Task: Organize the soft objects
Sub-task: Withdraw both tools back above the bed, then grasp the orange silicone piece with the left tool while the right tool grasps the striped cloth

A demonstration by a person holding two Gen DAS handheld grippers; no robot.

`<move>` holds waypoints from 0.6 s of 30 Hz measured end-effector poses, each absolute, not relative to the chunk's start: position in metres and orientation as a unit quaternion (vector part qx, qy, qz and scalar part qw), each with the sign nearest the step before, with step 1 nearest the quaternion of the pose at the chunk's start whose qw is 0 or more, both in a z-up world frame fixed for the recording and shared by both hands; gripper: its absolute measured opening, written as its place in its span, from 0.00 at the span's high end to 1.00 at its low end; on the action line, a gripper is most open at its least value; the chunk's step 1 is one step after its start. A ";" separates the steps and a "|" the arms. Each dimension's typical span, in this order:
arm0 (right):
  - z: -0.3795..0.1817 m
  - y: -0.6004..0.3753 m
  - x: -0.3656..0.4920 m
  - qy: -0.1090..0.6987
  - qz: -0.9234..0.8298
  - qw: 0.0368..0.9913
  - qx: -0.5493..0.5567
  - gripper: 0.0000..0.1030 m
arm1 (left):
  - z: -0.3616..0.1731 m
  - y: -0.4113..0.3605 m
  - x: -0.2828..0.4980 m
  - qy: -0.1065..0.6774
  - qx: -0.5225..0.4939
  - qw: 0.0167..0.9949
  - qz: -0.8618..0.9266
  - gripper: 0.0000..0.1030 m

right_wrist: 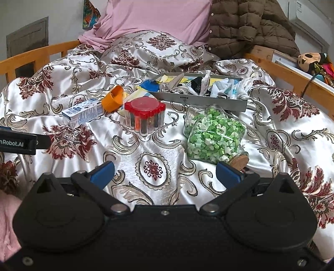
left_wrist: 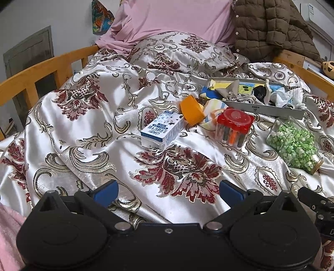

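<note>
Surface: bed w/ satin floral bedspread [right_wrist: 125, 146], wooden rails both sides; pink pillow [left_wrist: 173, 18] and brown quilted jacket [left_wrist: 271, 27] at the head.
Left claw [left_wrist: 168, 190]: jaws apart, empty, low over the spread.
Right claw [right_wrist: 166, 174]: jaws apart, empty; just beside the jar's cork end.
Key relation: soft items lie ahead of both claws, past the hard clutter; right claw judged nearer the tray.
Clutter between, near to far: glass jar [right_wrist: 213, 137] on its side, full of green/white bits, long axis running toward the right claw; red-lidded container [right_wrist: 145, 116] upright, pens inside; milk carton [left_wrist: 161, 130] lying flat; orange cup [right_wrist: 113, 99] tipped over.
Striped cloth [left_wrist: 213, 113]: loose on the bed, touching the cup and tray.
Grey tray [right_wrist: 200, 99]: holds crumpled cloths, socks, tissue; part spilling over the rim.
</note>
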State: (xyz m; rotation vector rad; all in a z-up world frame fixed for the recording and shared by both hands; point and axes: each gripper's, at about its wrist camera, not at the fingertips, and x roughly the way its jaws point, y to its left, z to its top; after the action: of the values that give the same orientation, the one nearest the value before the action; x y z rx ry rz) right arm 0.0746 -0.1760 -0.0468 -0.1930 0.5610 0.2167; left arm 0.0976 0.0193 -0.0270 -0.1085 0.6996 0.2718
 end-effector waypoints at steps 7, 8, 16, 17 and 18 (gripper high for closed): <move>-0.050 -0.173 0.080 0.269 0.117 0.951 -0.103 0.01 | -0.026 0.024 0.100 0.347 -0.068 0.926 0.132 0.01; -0.051 -0.173 0.081 0.269 0.118 0.950 -0.102 0.01 | -0.026 0.024 0.101 0.349 -0.070 0.925 0.131 0.01; -0.055 -0.171 0.096 0.282 0.113 0.948 -0.093 0.01 | -0.028 0.031 0.105 0.358 -0.088 0.920 0.130 0.01; -0.056 -0.170 0.098 0.284 0.113 0.948 -0.092 0.01 | -0.028 0.032 0.106 0.358 -0.089 0.920 0.130 0.01; -0.056 -0.169 0.099 0.284 0.113 0.948 -0.093 0.01 | -0.028 0.032 0.107 0.357 -0.088 0.921 0.131 0.01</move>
State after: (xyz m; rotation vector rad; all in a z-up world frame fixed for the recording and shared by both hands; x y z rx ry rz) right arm 0.0993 -0.1692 -0.0558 -0.1884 0.5786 0.2297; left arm 0.1069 0.0325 -0.0275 -0.1802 0.7336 0.2682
